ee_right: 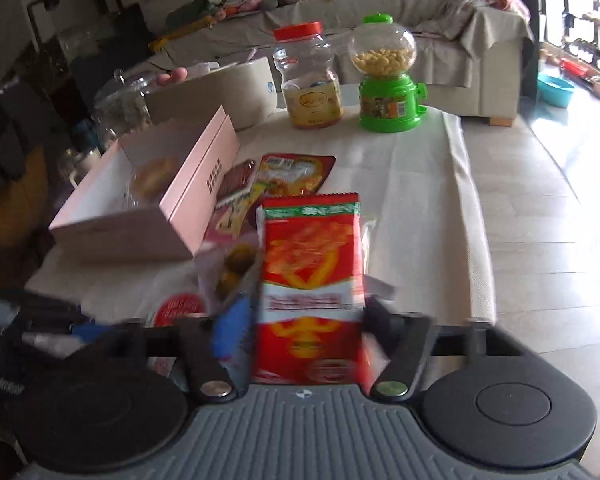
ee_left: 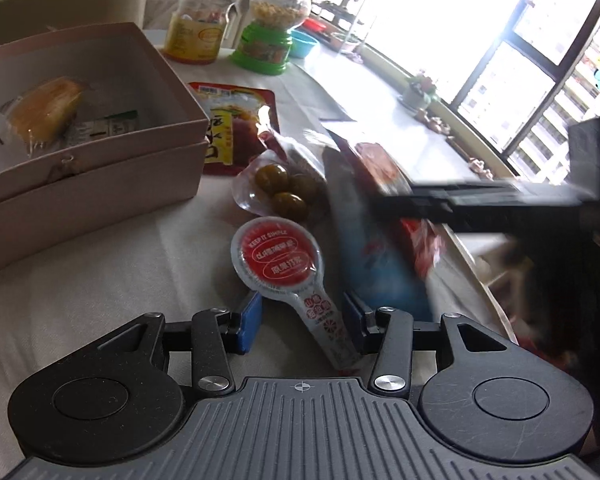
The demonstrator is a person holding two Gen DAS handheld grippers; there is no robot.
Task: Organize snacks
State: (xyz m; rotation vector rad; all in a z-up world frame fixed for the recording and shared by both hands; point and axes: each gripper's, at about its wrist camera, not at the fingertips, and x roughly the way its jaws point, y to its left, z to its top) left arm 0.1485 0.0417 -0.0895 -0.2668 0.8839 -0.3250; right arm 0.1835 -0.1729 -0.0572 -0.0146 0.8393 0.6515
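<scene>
While one red packet (ee_right: 310,288) stands gripped, three green fruits (ee_left: 286,188) lie bagged.

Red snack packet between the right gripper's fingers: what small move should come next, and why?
Probably lift the red snack packet clear and carry it toward the open pink box. It stands upright between the right gripper's fingers, seemingly gripped, while other snacks lie around it and the box has room.

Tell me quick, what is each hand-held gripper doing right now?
Left hand-held gripper: open, spoon-shaped jelly pack between its jaws, not gripped.
Right hand-held gripper: closed on red snack packet.
</scene>
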